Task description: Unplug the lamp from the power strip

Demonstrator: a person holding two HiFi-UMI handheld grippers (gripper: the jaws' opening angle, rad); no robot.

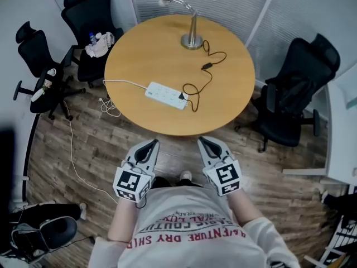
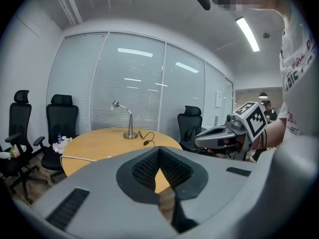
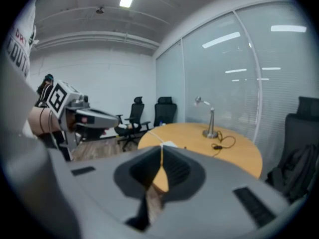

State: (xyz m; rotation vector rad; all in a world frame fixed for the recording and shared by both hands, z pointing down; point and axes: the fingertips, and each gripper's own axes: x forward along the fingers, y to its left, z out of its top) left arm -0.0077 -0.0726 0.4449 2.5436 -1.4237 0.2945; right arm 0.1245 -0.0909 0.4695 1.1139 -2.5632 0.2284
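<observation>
A silver desk lamp (image 1: 191, 37) stands at the far side of the round wooden table (image 1: 145, 49). Its black cord (image 1: 207, 66) runs to a black plug (image 1: 182, 96) seated in the right end of a white power strip (image 1: 164, 94). My left gripper (image 1: 151, 144) and right gripper (image 1: 204, 142) hover side by side just short of the table's near edge, both shut with nothing held. The left gripper view shows the lamp (image 2: 130, 127) beyond its shut gripper (image 2: 159, 150). In the right gripper view the lamp (image 3: 211, 124) and power strip (image 3: 168, 144) lie beyond its shut gripper (image 3: 161, 149).
Black office chairs (image 1: 92, 21) stand left of the table, one holding a bottle and cloth; another chair (image 1: 298, 94) stands at the right. The strip's white cable (image 1: 120, 82) drops off the table's left edge to the wooden floor. Glass walls with blinds stand behind.
</observation>
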